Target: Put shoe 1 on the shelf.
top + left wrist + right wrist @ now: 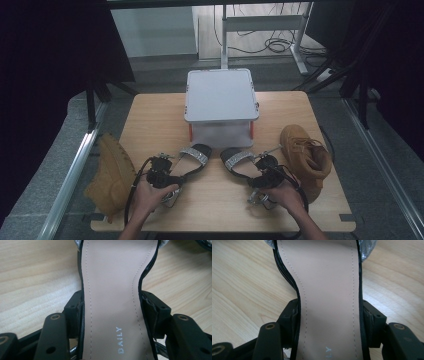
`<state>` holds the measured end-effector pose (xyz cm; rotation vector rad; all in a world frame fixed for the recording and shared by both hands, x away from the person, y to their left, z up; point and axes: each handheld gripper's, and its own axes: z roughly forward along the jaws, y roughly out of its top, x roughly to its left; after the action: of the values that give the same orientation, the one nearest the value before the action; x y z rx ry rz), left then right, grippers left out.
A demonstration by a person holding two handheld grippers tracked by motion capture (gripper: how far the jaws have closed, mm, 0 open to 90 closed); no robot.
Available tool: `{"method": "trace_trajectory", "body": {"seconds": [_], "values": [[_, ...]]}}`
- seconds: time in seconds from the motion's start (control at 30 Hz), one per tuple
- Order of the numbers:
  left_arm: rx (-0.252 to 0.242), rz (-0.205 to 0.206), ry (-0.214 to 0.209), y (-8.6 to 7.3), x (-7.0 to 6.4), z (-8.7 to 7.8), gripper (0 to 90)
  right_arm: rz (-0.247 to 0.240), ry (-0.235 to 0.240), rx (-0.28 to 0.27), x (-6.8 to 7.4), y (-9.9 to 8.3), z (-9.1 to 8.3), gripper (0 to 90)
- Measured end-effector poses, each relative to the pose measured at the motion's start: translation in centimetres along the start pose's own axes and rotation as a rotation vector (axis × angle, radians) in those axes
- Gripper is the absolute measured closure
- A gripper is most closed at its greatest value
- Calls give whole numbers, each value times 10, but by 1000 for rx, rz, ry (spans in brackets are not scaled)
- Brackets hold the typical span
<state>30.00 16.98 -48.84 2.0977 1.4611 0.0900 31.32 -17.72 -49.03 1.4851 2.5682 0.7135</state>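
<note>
Left gripper (161, 172) clamped across the waist of the left sandal (192, 159), jaws pressed to both edges of its insole (112, 290). Right gripper (265, 172) likewise closed on the right sandal (237, 161). Both hands low at the near edge of the table (150, 120), toes pointing toward the closed grey box (221, 95). Tan boots (306, 155) flanking outside.
</note>
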Motion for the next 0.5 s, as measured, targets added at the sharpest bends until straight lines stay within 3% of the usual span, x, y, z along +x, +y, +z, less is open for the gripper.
{"method": "trace_trajectory", "body": {"seconds": [0.27,0.5], "values": [[-36,-53,-36,12,1,1,422,90,18,-46,-9,10,-5,416],[-60,-85,-20,25,-1,6,423,132,-6,-64,-9,24,-3,416]]}}
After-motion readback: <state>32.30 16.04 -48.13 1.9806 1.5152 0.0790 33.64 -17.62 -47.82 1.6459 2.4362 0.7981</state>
